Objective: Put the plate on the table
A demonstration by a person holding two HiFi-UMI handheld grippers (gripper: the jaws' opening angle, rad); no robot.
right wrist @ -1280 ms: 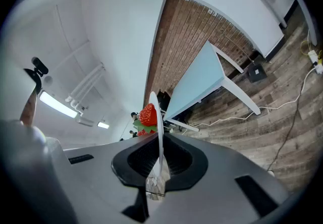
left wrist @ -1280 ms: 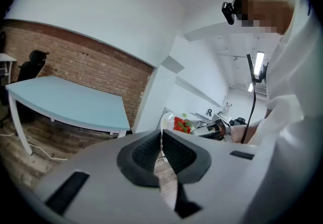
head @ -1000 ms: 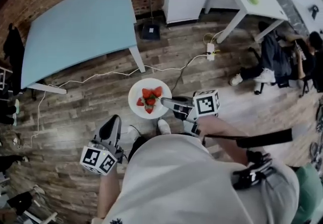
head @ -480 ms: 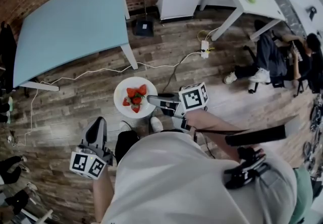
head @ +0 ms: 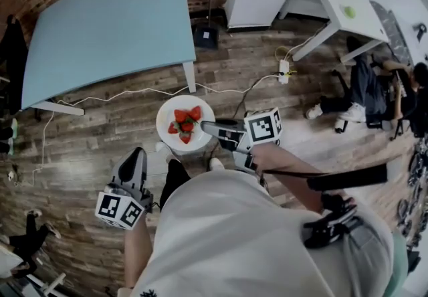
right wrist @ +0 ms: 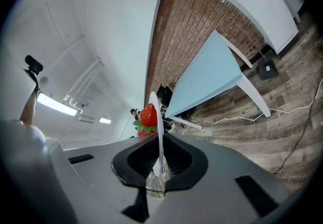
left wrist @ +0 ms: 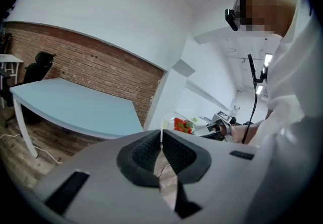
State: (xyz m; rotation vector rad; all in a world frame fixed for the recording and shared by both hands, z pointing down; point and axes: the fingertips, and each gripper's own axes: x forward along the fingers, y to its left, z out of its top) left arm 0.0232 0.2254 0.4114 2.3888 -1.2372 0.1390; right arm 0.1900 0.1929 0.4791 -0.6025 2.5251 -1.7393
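Item 1, desk [head: 100,28]: pale blue top, bare. It fills more of the head view than a moment ago, so I have carried my load nearer to it.

Item 2, plate [head: 167,110]: white, held over the floor [head: 100,135] just short of the desk's near corner and not yet above the top. I judge it must next be lifted over the edge.

Item 3, right gripper [head: 210,127]: my jaws are clamped almost together on the plate's rim, on the side away from the desk.

Item 4, left gripper [head: 136,159]: jaws closed on nothing, farther from the desk than the plate.

Item 5, strawberries [head: 185,123]: heaped on the plate, unspilled.
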